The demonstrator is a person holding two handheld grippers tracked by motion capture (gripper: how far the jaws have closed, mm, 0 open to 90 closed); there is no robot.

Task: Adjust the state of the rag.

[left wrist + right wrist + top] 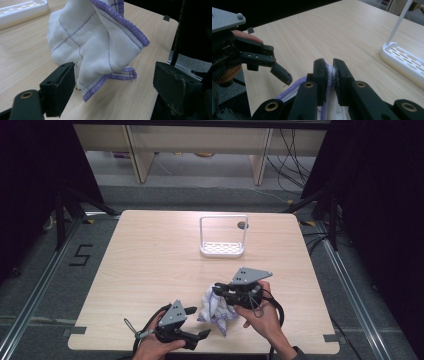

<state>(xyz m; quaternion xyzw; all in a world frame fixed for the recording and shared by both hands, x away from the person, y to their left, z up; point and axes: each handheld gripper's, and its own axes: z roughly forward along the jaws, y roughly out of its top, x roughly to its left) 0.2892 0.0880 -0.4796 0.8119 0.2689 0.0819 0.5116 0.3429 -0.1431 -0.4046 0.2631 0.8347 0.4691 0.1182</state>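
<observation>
High view puts the wooden table [150, 260] before you, broad and mostly bare, with the white rack [223, 249] standing far out toward its back edge and well apart from your work. Near the front edge, right of centre, hangs the white cloth with purple trim [216, 309], bunched and draped downward, its lower folds at or just above the tabletop. Your right gripper [220, 290] has it from above: in the right gripper view the two black jaws are pressed together on the purple hem, pinching the cloth [329, 72] between them. Your left gripper [202, 322] sits just to the left of the cloth, near the table's front edge, jaws spread wide and holding nothing. In the left gripper view the hanging cloth [100, 42] lies straight ahead between those spread jaws, its long axis running top to bottom, and a lower purple-edged corner [125, 75] juts toward the right jaw. So your left hand is the nearer free tool, and the cloth lies to its right and a little forward. You have open wood to the left and beyond; the front edge is close behind the left gripper, so little room remains there.
</observation>
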